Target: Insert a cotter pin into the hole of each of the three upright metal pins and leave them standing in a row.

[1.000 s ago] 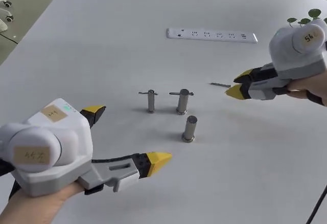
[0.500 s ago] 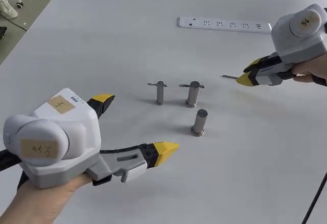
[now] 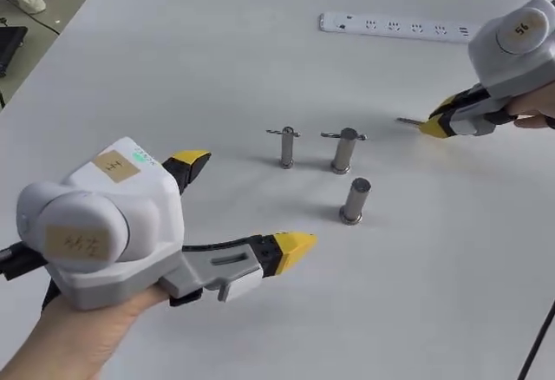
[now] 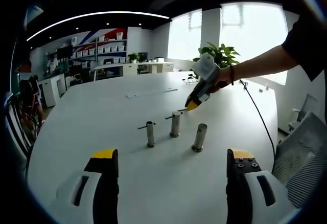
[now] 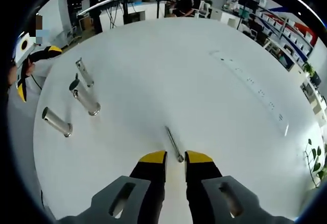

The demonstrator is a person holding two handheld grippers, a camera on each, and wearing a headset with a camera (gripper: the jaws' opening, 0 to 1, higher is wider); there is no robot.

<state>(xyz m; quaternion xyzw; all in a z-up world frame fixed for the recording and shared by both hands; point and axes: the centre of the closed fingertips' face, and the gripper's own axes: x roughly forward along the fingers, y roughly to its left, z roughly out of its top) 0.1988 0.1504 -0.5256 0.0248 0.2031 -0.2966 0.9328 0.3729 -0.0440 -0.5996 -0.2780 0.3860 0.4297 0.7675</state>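
Observation:
Three upright metal pins stand on the white table. The left pin (image 3: pixel 287 147) (image 4: pixel 150 133) and the middle pin (image 3: pixel 344 150) (image 4: pixel 175 124) each carry a cotter pin through the top. The third pin (image 3: pixel 355 199) (image 4: pixel 200 137) (image 5: pixel 56 121) stands nearer me with a bare top. A loose cotter pin (image 3: pixel 409 121) (image 5: pixel 172 143) lies flat on the table. My right gripper (image 3: pixel 434 127) (image 5: pixel 176 157) is low over it, jaws a narrow gap apart, the pin's near end between the tips. My left gripper (image 3: pixel 243 204) (image 4: pixel 172 155) is wide open, holding nothing, short of the pins.
A white power strip (image 3: pixel 395 27) (image 5: pixel 255 88) lies at the far side of the table. A potted plant (image 4: pixel 219 55) stands beyond the table's end. Bare tabletop (image 3: pixel 173 68) surrounds the pins.
My right gripper has come down and forward to the loose cotter pin, and its jaws have narrowed. The pin has stayed where it lay. My left gripper has hardly moved.

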